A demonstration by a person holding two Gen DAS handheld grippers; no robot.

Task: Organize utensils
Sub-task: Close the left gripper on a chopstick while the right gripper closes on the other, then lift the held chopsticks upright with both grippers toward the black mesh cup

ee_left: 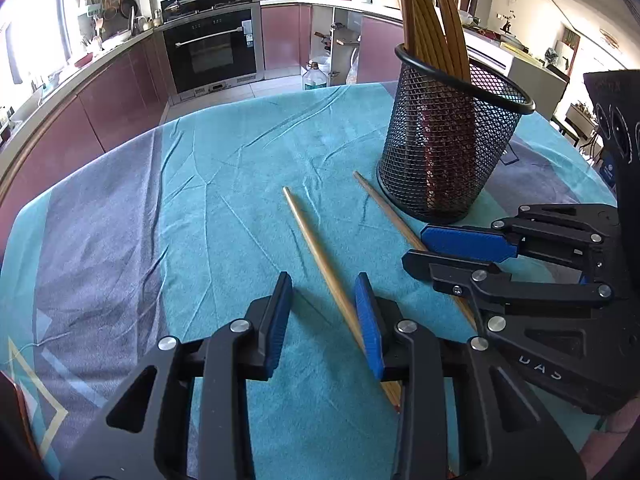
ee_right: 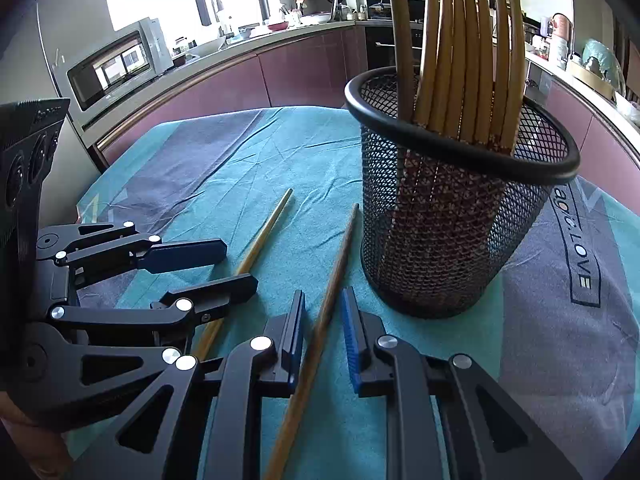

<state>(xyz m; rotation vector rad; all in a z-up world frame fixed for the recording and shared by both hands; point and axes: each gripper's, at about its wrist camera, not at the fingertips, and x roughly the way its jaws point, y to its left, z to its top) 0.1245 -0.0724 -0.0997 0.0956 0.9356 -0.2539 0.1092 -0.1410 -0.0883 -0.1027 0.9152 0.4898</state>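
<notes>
2 chopsticks (ee_left: 316, 252) flat on cloth | mesh holder (ee_left: 448, 148) upright, full

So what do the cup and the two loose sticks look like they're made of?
The cup looks like black-coated metal mesh, see-through, with a smooth rolled rim. The two loose chopsticks look like bamboo or wood: tan, matte, though the finish is hard to tell.

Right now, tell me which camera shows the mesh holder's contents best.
The right wrist view: the mesh holder sits close, its rim open to the camera, and the chopsticks standing inside can be told apart. In the left wrist view the holder is farther off, and its chopsticks bunch together and overlap.
</notes>
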